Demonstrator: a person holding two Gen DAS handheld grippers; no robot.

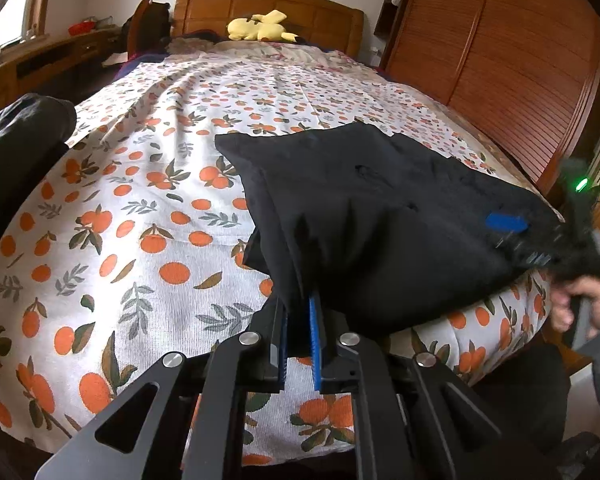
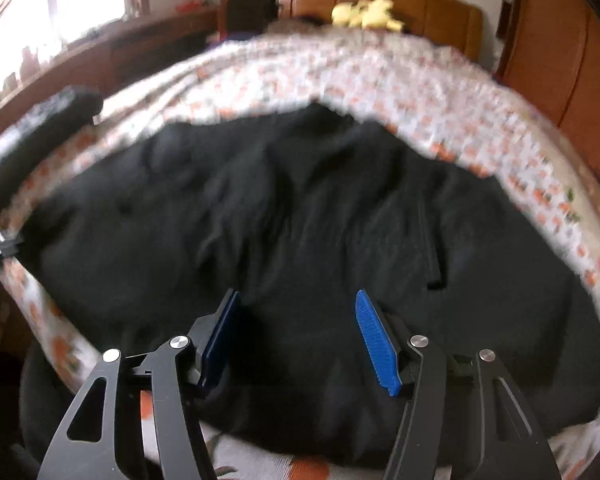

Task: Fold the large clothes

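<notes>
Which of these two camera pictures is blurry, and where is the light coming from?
Right wrist view: motion-smeared throughout, the black garment and orange-print bedspread soft, the window at upper left blown out. Left wrist view: mostly sharp, only the right gripper at the edge blurred; fisheye bends the wardrobe.

I saw the bed [image 1: 148, 216] covered by a white sheet printed with oranges and leaves. On it lay a black garment [image 1: 372, 216] near the foot, a second dark bundle [image 1: 24, 128] at the left edge, and a yellow plush toy [image 1: 260, 26] by the wooden headboard [image 1: 324, 12].
</notes>
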